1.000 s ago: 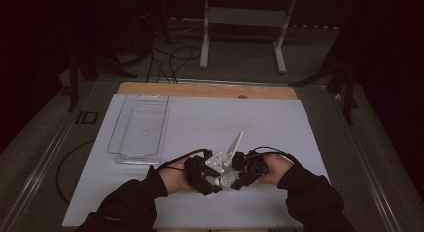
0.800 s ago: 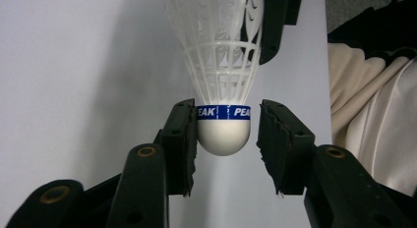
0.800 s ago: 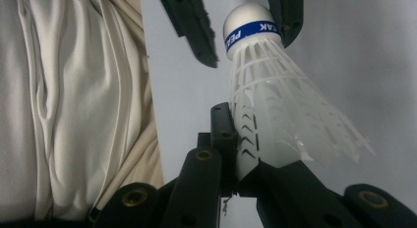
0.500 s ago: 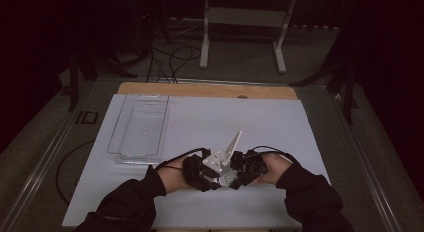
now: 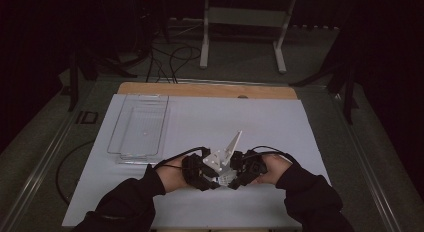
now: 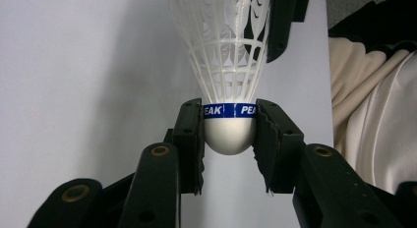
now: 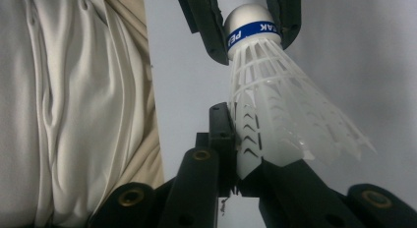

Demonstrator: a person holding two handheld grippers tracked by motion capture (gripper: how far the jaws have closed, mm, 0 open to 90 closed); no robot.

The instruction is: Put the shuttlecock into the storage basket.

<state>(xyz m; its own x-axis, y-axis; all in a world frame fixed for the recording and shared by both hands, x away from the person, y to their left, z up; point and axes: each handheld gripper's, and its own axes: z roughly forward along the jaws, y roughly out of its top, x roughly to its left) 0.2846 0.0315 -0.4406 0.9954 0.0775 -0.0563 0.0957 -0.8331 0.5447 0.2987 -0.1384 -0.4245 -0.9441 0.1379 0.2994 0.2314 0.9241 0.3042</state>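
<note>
Plainly a featherweight job, this white plastic shuttlecock (image 6: 228, 90). Held off the white sheet (image 5: 250, 117) between both tools, down toward 6 o'clock of the table in the high view, well apart from the clear tray (image 5: 116, 142) at about 10 o'clock.

Left gripper (image 6: 228, 125): closed firmly on the rounded cork head, pads (image 6: 193, 125) pressing from 9 and 3 o'clock right at the blue band, skirt fanning up toward 12 o'clock. Right gripper (image 7: 241, 154): nipping the open rim of the skirt, having just eased a hair wider, yet with the lattice caught between the pads. Seen from that side, cork up near 12 o'clock in the left tool's grasp.

Handling, as a judgement:
- Next to no weight, so no need for a hard squeeze, and easily flicked away by a careless release.
- Cork head firm, smooth and domed, hence likely to squirt out of flat pads if pinched below its widest part. Best taken at the band, as now.
- Skirt thin, springy and open-ribbed. Probably bending rather than breaking under a light pinch, but liable to crease or crack under a heavy one.
- Rim of the skirt good only for steadying, not for carrying.

Better to keep the load on the cork and treat the skirt end gently.
</note>
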